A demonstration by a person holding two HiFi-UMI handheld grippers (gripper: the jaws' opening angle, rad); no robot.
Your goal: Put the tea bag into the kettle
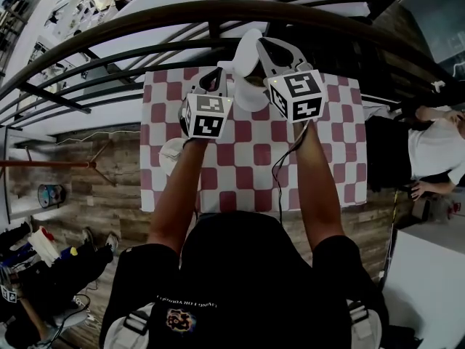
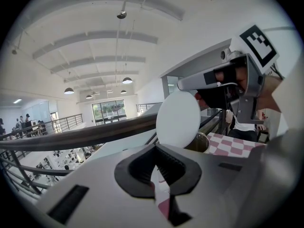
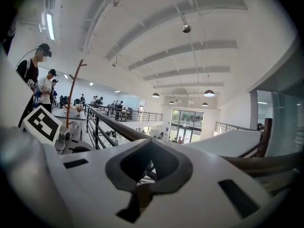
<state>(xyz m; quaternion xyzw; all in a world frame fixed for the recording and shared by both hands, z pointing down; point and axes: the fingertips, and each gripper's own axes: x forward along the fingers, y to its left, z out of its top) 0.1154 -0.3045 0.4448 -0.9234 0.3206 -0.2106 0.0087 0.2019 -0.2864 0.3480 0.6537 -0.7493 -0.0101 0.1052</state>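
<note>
Our left gripper has its jaws clamped on a white strip at the kettle, probably its handle, to steady it. Our right gripper, jaws together, touches the raised lid, likely propping it open. We see no tea bag near the kettle.

Railing close behind table, kettle lid raised, near tabletop open
</note>
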